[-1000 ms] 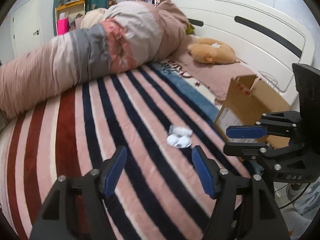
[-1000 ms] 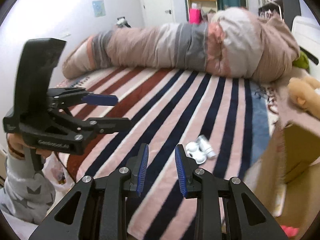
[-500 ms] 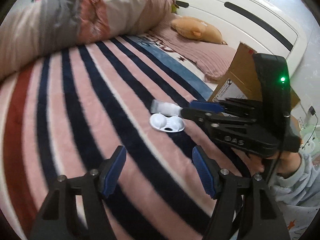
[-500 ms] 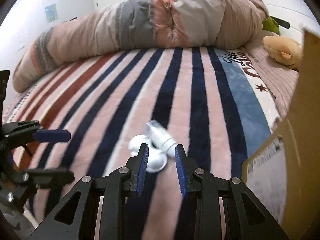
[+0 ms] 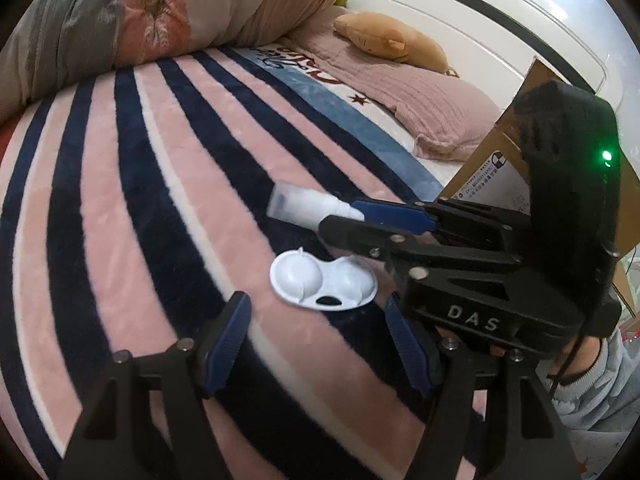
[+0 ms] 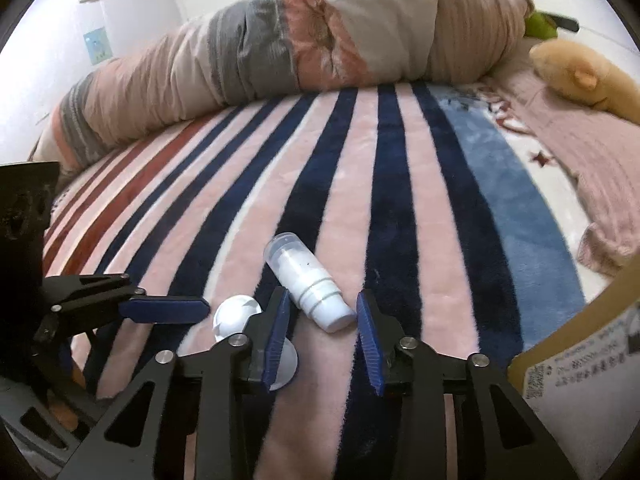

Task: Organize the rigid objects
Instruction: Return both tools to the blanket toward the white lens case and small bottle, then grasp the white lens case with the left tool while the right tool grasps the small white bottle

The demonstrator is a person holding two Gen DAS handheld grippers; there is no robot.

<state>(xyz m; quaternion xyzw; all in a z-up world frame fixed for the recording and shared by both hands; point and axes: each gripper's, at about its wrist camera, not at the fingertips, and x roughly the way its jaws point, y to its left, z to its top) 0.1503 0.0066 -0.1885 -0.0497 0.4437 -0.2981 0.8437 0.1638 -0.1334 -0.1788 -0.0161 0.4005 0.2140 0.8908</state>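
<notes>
On the bed (image 6: 256, 208), beside the cardboard box (image 6: 580, 344) at its right edge, we hold our right hand-held gripper (image 6: 324, 332) apart around the bottle (image 6: 308, 286) and our left hand-held gripper (image 5: 320, 340) apart before the lens case (image 5: 322, 280), neither yet boxed.

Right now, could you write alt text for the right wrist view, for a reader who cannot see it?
The open right gripper brackets the cap end of a small white plastic pump bottle lying on a pink and navy striped blanket. A white double-cup contact lens case lies just left, the open left gripper beyond it.
</notes>
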